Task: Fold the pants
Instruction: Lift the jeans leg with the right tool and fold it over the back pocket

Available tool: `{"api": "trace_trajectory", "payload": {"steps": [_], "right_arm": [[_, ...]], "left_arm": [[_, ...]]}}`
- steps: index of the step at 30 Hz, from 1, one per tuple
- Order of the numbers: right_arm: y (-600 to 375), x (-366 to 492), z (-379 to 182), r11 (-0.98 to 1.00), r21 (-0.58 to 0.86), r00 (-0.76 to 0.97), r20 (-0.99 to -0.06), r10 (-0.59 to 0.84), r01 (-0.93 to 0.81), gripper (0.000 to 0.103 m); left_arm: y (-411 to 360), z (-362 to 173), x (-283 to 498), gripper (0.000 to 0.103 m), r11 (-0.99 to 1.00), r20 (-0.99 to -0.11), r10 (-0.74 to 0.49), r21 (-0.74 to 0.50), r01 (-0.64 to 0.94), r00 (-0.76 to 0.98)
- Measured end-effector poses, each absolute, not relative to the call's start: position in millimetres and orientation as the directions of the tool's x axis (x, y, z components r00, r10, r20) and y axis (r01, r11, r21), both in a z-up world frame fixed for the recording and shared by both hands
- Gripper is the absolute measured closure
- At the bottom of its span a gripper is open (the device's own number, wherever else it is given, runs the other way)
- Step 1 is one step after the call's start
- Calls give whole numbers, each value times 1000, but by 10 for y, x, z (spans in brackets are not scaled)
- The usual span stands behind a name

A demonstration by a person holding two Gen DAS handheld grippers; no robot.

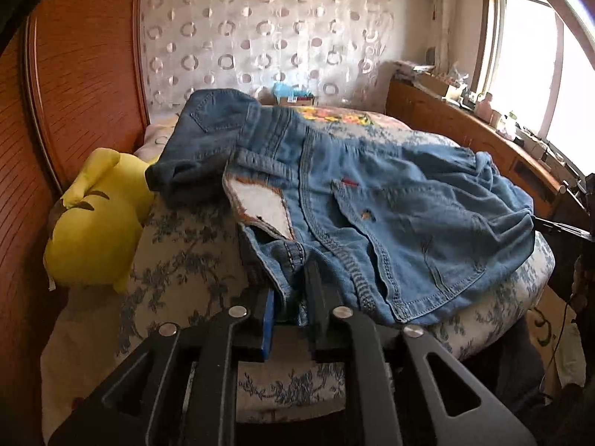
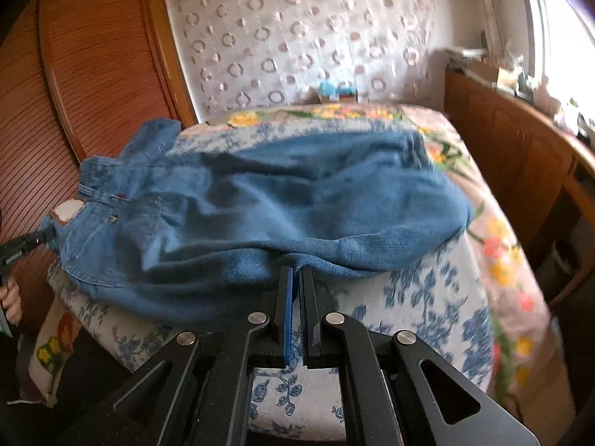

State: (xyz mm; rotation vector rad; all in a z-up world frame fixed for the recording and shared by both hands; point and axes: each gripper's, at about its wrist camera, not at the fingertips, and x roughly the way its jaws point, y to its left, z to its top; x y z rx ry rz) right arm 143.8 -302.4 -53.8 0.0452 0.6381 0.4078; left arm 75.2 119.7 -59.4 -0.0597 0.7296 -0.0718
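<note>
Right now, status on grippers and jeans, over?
Left gripper shut on jeans waistband. Right gripper shut on jeans' near edge. Jeans spread on bed. Yellow plush beside, not touching.

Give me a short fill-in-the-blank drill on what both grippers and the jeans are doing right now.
1. The left gripper is shut on the jeans' ____ end.
2. The right gripper pinches the jeans' near ____.
3. The soft toy beside the jeans is ____ in colour.
4. The jeans lie on a ____-patterned cover.

Missing words: waist; edge; yellow; flower
</note>
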Motion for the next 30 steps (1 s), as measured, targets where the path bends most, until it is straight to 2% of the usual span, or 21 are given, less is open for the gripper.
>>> {"api": "trace_trajectory", "payload": {"steps": [1, 3, 5, 6, 7, 8, 11, 15, 22, 30], "right_arm": [[-3059, 1462, -558, 919, 171, 724, -572, 385, -354, 92], [-3129, 1467, -577, 923, 174, 729, -571, 378, -342, 78], [-3237, 1430, -593, 927, 185, 737, -565, 371, -325, 70], [-3296, 1411, -591, 929, 191, 741, -562, 368, -317, 67], [-3333, 1382, -589, 930, 194, 745, -558, 366, -312, 66], [-3337, 1353, -580, 933, 194, 751, -554, 360, -304, 64], [-3431, 1295, -591, 941, 193, 767, -545, 339, -279, 60], [-3497, 1285, -607, 949, 196, 780, -540, 315, -247, 51], [-3654, 1441, -605, 960, 196, 795, -539, 276, -200, 50], [-3725, 1798, -607, 956, 243, 785, -554, 278, -167, 50]], "left_arm": [[1192, -589, 744, 81, 997, -663, -80, -70, 44, 745], [1184, -584, 704, 73, 997, -659, -70, -57, 43, 749], [1172, -560, 671, 57, 998, -652, -66, -50, 44, 756], [1170, -543, 645, 55, 998, -644, -67, -48, 47, 762], [1162, -517, 600, 49, 998, -635, -69, -44, 53, 770], [1149, -499, 587, 38, 998, -629, -70, -44, 55, 774], [1106, -409, 522, 24, 996, -594, -91, -49, 77, 799], [961, -343, 545, 23, 992, -573, -128, -59, 115, 809], [602, -321, 724, 23, 983, -548, -179, -73, 166, 817], [286, -378, 875, 23, 971, -561, -236, -97, 220, 793]]}}
